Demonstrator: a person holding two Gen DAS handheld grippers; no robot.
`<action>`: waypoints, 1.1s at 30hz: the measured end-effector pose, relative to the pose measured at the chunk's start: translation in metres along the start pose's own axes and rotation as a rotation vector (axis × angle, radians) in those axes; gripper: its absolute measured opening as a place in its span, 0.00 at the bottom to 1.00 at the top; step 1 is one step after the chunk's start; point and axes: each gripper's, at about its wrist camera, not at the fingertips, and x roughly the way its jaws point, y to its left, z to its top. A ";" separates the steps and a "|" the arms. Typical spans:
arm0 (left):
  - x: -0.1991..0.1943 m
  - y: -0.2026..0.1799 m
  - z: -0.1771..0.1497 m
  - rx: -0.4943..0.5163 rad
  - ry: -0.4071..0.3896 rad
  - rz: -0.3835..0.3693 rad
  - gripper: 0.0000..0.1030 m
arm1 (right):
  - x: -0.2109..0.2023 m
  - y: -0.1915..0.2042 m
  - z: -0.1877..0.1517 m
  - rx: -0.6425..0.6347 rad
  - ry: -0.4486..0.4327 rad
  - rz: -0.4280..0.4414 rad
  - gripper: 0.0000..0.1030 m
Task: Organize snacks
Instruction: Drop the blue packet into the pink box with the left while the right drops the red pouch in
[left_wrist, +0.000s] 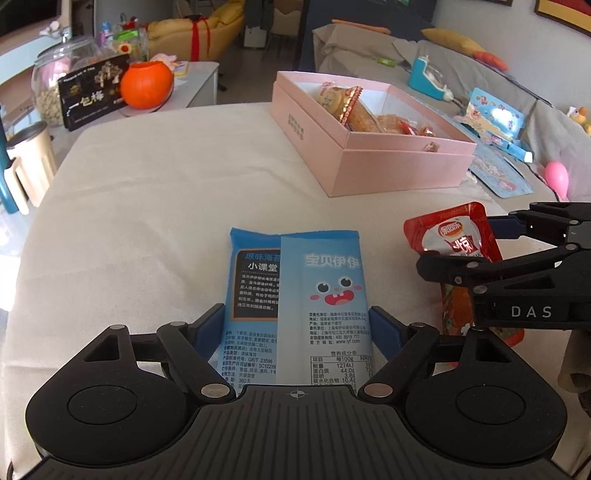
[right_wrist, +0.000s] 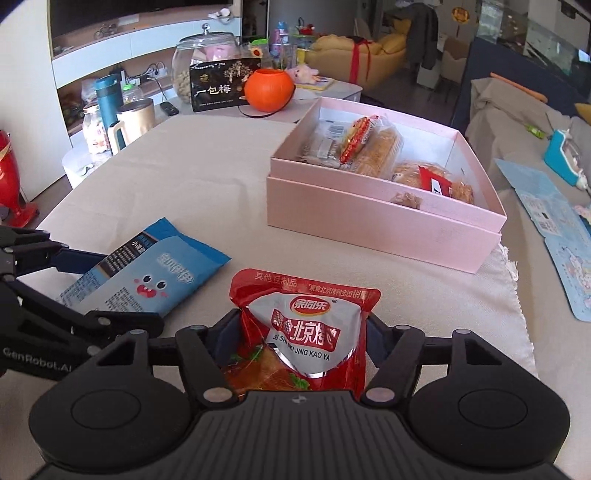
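We see the left gripper (left_wrist: 295, 325) low in frame, blue pads either side of a flat blue seaweed snack packet with a cartoon face (left_wrist: 299, 295), lying on the beige tablecloth (left_wrist: 147, 192); contact unclear; right gripper (left_wrist: 491, 240) enters from the right around a red foil snack pouch (left_wrist: 456, 236); open pink cardboard box (left_wrist: 369, 162) beyond holds wrapped biscuits (left_wrist: 351, 107).
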 end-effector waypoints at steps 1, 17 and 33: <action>-0.002 0.001 0.001 -0.012 0.002 -0.021 0.82 | -0.004 -0.001 0.001 0.005 -0.014 0.000 0.65; 0.001 -0.041 0.193 -0.025 -0.353 -0.236 0.88 | -0.080 -0.118 0.167 0.124 -0.367 -0.071 0.69; 0.030 -0.018 0.129 -0.035 -0.296 -0.110 0.72 | -0.010 -0.158 0.119 0.232 -0.266 0.016 0.75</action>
